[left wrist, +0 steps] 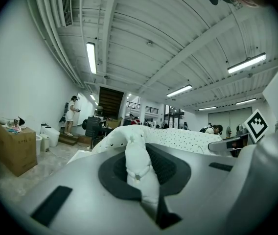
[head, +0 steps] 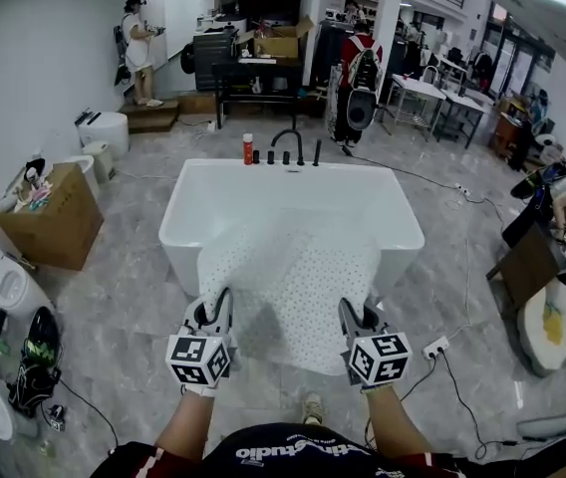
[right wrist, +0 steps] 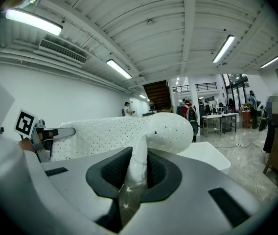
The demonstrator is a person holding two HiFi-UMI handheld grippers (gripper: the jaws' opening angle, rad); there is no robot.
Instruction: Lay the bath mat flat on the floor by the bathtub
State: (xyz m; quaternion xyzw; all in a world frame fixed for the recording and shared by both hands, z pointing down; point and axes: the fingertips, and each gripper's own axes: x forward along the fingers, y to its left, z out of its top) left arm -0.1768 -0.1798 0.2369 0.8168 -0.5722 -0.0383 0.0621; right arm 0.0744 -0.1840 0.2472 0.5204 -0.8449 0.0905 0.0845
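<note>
A white perforated bath mat (head: 291,285) hangs stretched between my two grippers, in front of the white bathtub (head: 193,192) and partly over its near rim. My left gripper (head: 215,307) is shut on the mat's near left corner (left wrist: 138,168). My right gripper (head: 355,314) is shut on the near right corner (right wrist: 138,168). In both gripper views the mat (right wrist: 119,131) bulges up past the jaws. The mat's far edge drapes over the tub; its lower edge hangs above the floor.
A cardboard box (head: 52,222) and toilets (head: 104,132) stand at the left. A power strip with cable (head: 434,348) lies on the floor right of the tub. Bottles and a black faucet (head: 288,147) line the tub's far rim. People and tables stand beyond.
</note>
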